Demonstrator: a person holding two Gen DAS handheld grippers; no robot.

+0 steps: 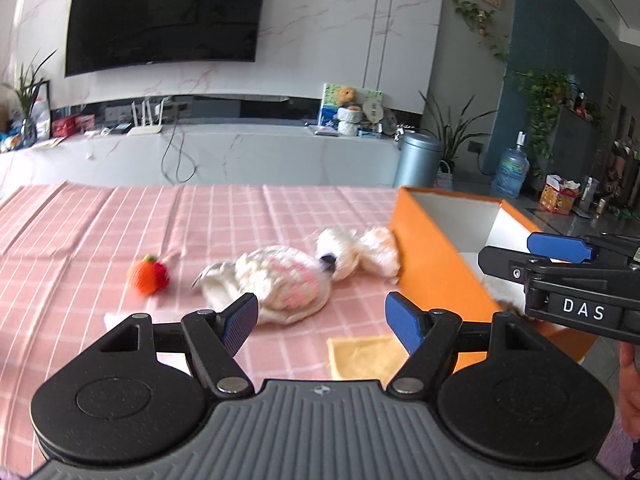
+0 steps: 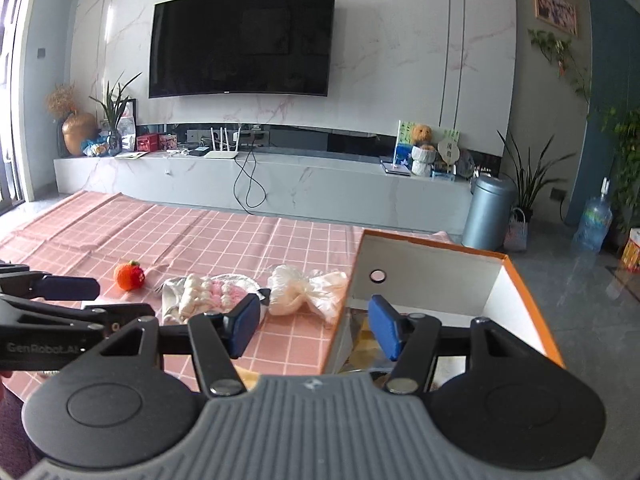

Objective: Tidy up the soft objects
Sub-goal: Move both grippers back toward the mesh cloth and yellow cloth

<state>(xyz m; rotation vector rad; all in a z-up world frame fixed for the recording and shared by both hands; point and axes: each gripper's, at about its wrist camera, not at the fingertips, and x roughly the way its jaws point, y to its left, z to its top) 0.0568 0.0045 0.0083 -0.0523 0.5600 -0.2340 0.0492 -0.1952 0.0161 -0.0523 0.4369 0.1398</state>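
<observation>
Pink checked cloth covers the counter (image 1: pixel 120 224), with a wall-mounted television (image 2: pixel 242 40) and a long marble media unit (image 2: pixel 280 184) behind it. On the cloth lie the soft things: an orange knitted fruit (image 1: pixel 146 275) to the left, a pink and white knitted piece (image 1: pixel 276 284) in the middle, and a bagged white soft item (image 1: pixel 360 254) just to its right, touching the side of the orange box (image 1: pixel 432 276). A yellow cloth square (image 1: pixel 366 356) lies nearer, close to the box. The box stands open at the right edge of the counter, its white inside showing some items that are hard to make out.

The left gripper (image 1: pixel 322 322) hovers above the cloth near the knitted piece, its blue fingers (image 1: pixel 240 320) wide apart with nothing between them. The right gripper (image 2: pixel 314 326) hangs over the near left corner of the box, fingers (image 2: pixel 382 328) also apart and empty.
</observation>
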